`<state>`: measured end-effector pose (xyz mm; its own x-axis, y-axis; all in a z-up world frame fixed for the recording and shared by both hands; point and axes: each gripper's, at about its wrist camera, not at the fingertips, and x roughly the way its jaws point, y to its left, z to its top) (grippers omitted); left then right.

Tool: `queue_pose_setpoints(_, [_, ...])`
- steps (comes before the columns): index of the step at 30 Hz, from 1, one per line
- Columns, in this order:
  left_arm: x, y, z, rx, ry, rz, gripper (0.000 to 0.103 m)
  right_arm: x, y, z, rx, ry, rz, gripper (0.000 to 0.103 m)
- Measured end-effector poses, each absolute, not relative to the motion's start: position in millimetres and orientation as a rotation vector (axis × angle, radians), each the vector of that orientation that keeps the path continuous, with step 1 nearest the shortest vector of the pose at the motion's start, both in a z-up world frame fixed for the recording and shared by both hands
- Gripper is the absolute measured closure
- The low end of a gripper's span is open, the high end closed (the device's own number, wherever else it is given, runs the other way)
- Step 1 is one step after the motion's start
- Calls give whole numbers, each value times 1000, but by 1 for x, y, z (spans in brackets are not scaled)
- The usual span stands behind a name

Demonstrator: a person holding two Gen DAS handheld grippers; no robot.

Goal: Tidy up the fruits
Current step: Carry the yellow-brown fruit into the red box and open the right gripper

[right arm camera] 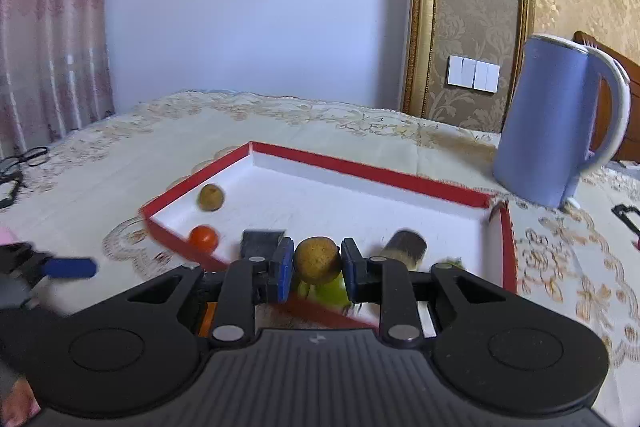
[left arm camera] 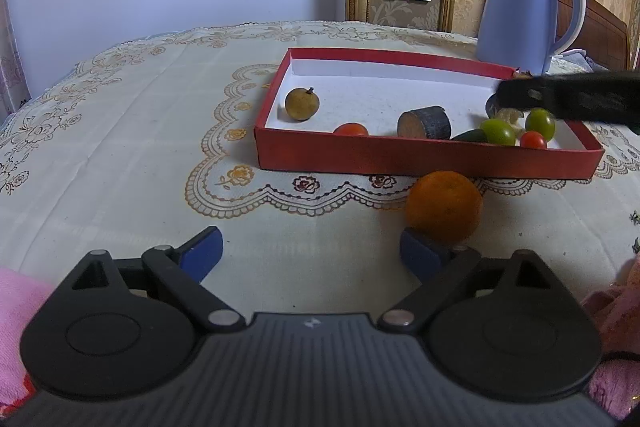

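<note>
right gripper (right arm camera: 317, 263) clamped on a small brown fruit (right arm camera: 317, 259), centre frame: light, thin-shelled, pinch its middle gently; left gripper (left arm camera: 310, 251) wide open.

Box (left arm camera: 428, 157) on table (left arm camera: 120, 147); kettle (left arm camera: 524, 7) behind box; orange (left arm camera: 443, 206) before box; 2 tomatoes (left arm camera: 351, 129) inside.

Cream floral tablecloth (left arm camera: 132, 155) over table; red box (left arm camera: 424, 155), orange (left arm camera: 444, 205), blue kettle (left arm camera: 524, 7), scissors (right arm camera: 16, 167) lying on it

Left of the red box (left arm camera: 420, 157) you have bare tablecloth (left arm camera: 120, 155); the orange (left arm camera: 443, 206) blocks its near wall (kettle (left arm camera: 524, 7) guards the far right corner).
</note>
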<state>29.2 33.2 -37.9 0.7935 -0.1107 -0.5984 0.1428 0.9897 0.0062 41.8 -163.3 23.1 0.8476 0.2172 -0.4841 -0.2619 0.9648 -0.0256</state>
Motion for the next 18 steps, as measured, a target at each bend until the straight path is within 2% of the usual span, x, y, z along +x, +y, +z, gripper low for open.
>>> queue_pose_setpoints(12, [30, 34, -39, 50, 644, -128, 5, 106, -144, -5, -122, 600, 231, 78])
queue_pose_setpoints(18, [31, 34, -39, 48, 652, -113, 0, 90, -162, 4, -39, 579, 263, 77])
